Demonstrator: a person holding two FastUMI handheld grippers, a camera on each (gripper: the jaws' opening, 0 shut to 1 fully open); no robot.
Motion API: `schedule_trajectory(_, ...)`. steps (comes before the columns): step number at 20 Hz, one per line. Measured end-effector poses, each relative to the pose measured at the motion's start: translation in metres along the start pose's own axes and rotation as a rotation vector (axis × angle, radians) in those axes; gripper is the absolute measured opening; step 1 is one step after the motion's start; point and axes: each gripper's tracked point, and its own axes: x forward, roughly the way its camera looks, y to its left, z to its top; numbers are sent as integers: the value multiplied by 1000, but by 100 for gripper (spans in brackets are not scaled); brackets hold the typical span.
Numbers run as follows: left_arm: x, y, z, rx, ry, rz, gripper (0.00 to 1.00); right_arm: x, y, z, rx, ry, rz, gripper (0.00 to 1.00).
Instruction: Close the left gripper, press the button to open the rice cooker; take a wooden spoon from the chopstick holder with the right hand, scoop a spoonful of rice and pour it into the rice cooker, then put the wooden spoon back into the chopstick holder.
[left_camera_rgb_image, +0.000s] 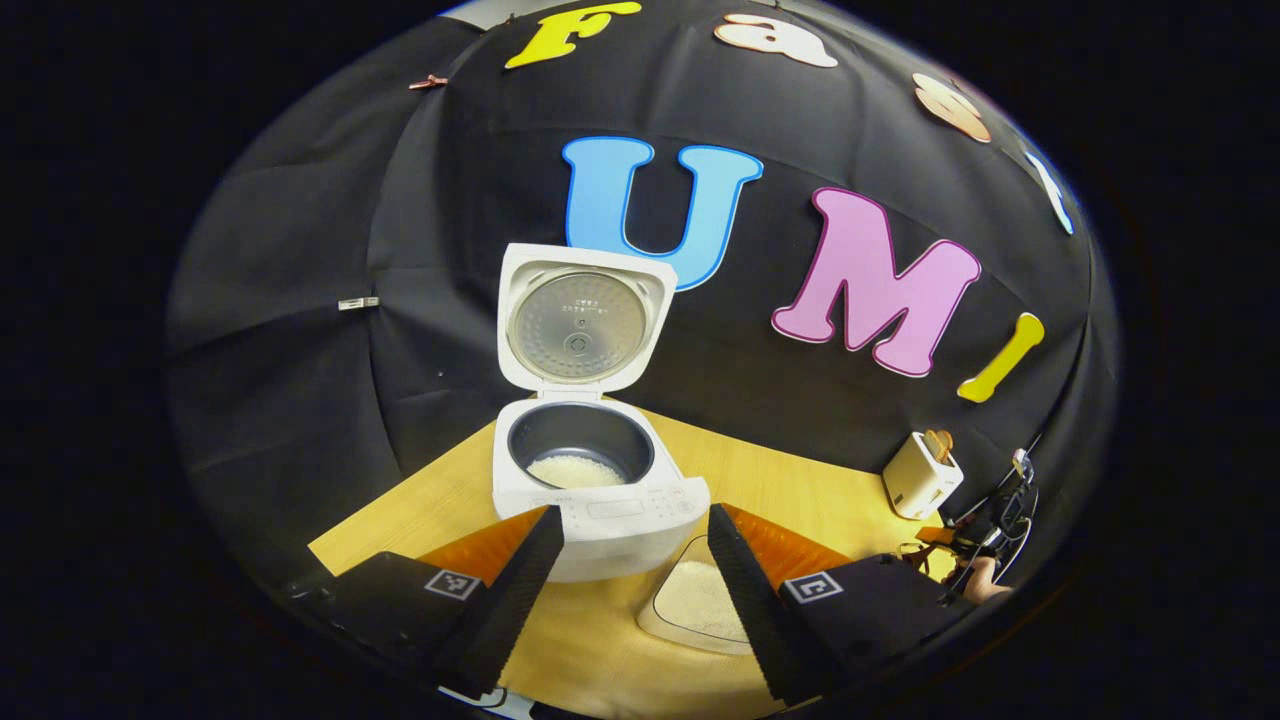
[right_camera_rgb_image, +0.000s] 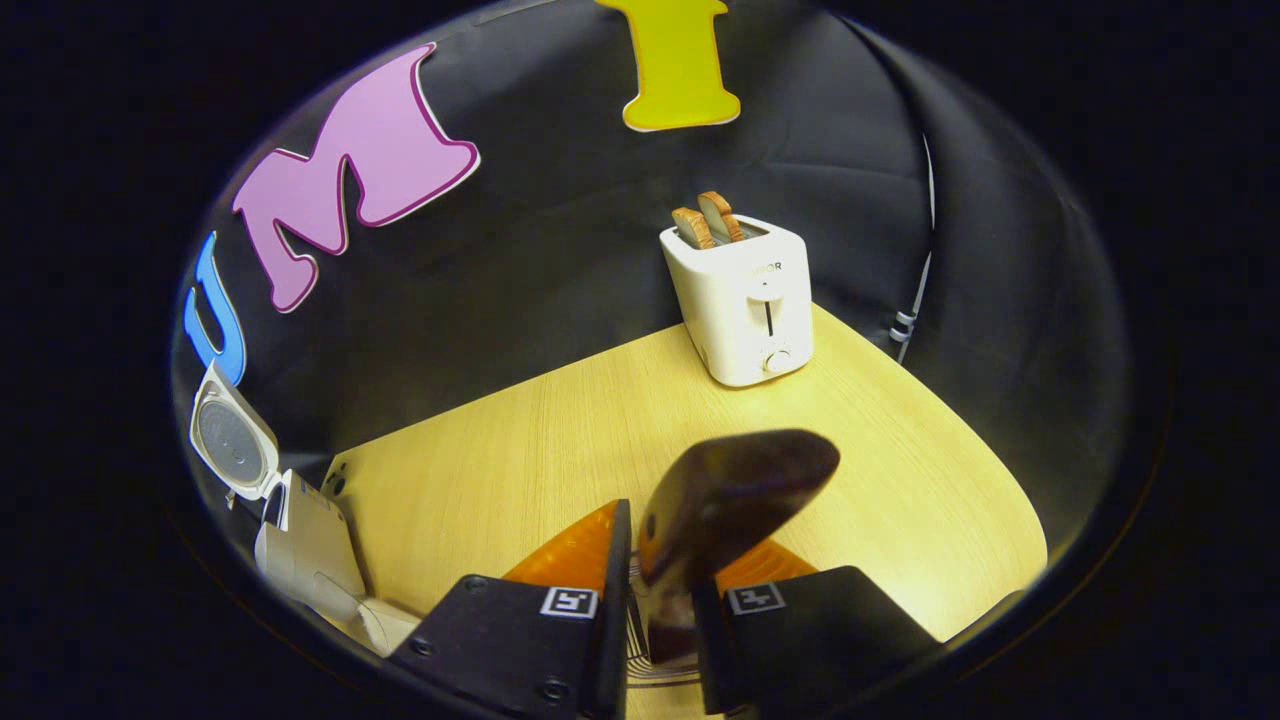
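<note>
In the left gripper view, the rice cooker (left_camera_rgb_image: 600, 480) sits in the middle of the yellow wooden table (left_camera_rgb_image: 800, 490). Its lid (left_camera_rgb_image: 583, 325) stands straight up at 12 o'clock from the pot. Some white rice (left_camera_rgb_image: 575, 470) lies at the bottom of the dark pot. The left gripper (left_camera_rgb_image: 632, 560) is spread wide, with nothing between its fingers. One finger is at 7 o'clock and one at 5 o'clock, just in front of the cooker. A clear dish of rice (left_camera_rgb_image: 695, 600) rests on the table between those fingers, a bit toward 5 o'clock. A white toaster (left_camera_rgb_image: 920, 475) stands far off at 3 o'clock, near the black cloth wall.

In the right gripper view, the right gripper (right_camera_rgb_image: 662, 590) is pinching the wooden spoon (right_camera_rgb_image: 725, 500) by its handle. The dark spoon bowl sticks up above the fingers, toward 1 o'clock. The toaster (right_camera_rgb_image: 745, 300) stands at 12 o'clock at the back of the table (right_camera_rgb_image: 500, 450), with two slices of bread (right_camera_rgb_image: 708, 220) poking out of the top. The open rice cooker (right_camera_rgb_image: 300, 540) is at 9 o'clock, well apart from the spoon.
</note>
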Motion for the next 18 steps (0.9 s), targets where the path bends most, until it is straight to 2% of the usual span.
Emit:
schedule_trajectory(1, 0, 0, 3, -5, -5, 0, 94, -4, 0, -2, 1, 8, 2, 29)
schedule_trajectory(3, 3, 1, 10, 0, -18, 8, 94, -12, 0, -3, -5, 15, 13, 64)
schedule_trajectory(5, 7, 4, 21, 13, -35, 22, 94, -23, -6, -1, -36, 18, -8, 99)
schedule_trajectory(9, 20, 14, 58, 8, -92, 44, 94, -48, -8, 11, -80, -7, -11, 99)
schedule_trajectory(14, 38, 23, 135, 41, -205, 74, 94, -73, -32, 4, -92, -12, -59, 99)
schedule_trajectory(18, 65, 45, 185, 63, -221, 156, 94, -98, -51, -13, -98, 18, -108, 99)
